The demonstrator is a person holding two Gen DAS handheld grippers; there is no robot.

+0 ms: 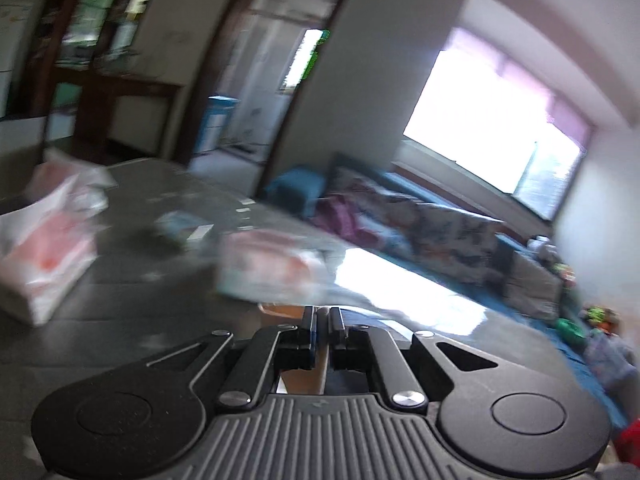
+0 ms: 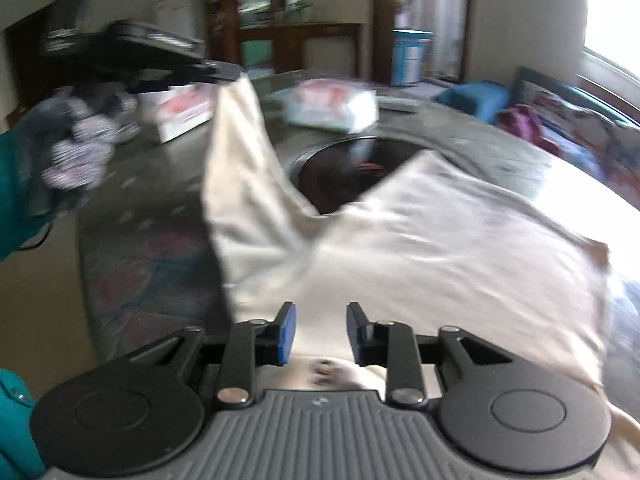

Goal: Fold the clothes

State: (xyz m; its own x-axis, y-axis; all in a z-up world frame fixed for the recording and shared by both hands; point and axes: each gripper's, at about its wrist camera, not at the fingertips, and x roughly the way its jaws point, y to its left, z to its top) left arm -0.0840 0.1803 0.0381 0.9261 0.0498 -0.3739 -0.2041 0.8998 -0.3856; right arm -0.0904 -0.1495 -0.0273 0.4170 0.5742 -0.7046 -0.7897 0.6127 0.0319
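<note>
A cream cloth (image 2: 400, 248) lies spread over the dark table (image 2: 160, 208), with one corner pulled up into a peak. In the right wrist view, my left gripper (image 2: 224, 72) is shut on that raised corner, up at the upper left. From the left wrist view, the left gripper (image 1: 322, 314) has its jaws almost together, with tan cloth (image 1: 300, 376) hanging beneath them. My right gripper (image 2: 321, 312) hovers just over the near part of the cloth. Its blue pads (image 2: 287, 332) stand apart and press on nothing.
A round dark recess (image 2: 352, 168) sits in the table behind the cloth. Tissue packs (image 2: 332, 108) and a white plastic bag (image 1: 48, 256) lie on the far side. A patterned sofa (image 1: 440, 232) stands under the window. A teal sleeve (image 2: 16, 184) is at the left.
</note>
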